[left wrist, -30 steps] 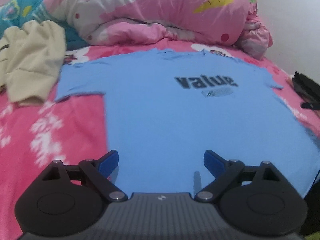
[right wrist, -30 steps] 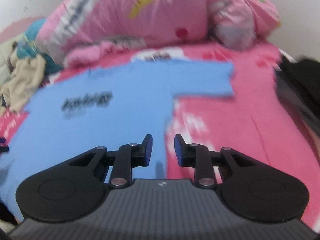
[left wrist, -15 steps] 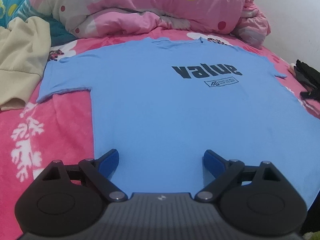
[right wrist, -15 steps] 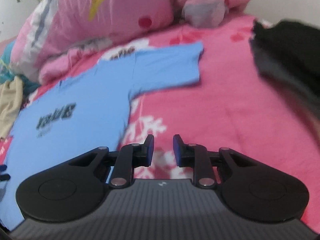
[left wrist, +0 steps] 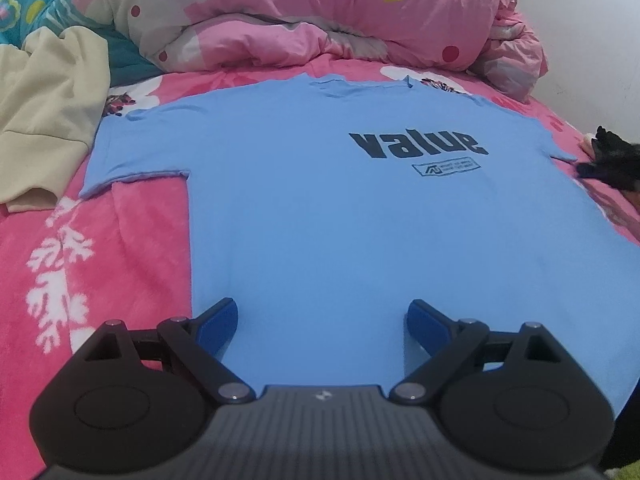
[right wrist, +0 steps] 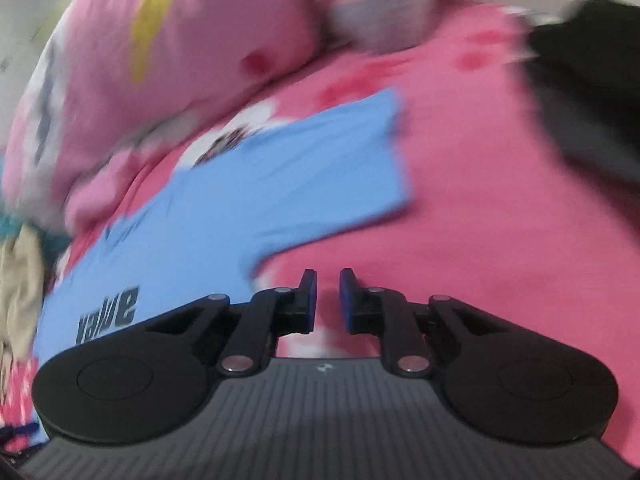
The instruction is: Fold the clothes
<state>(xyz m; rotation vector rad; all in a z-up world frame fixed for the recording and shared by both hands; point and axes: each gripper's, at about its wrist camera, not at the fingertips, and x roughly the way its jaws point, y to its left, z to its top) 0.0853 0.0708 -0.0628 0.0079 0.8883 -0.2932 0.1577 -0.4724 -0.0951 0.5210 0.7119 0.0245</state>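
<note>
Swinging closer to the sleeve since a moment ago, the right gripper has its fingers almost shut on nothing, the left gripper stays wide open over the hem, and the blue shirt lies flat on the pink bed, collar toward 12 o'clock.

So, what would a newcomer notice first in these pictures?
First the blue T-shirt, spread flat on the pink bedspread, with "value" printed in dark letters. Then the pink quilt heaped behind its collar, and the open left tool over the hem.
</note>
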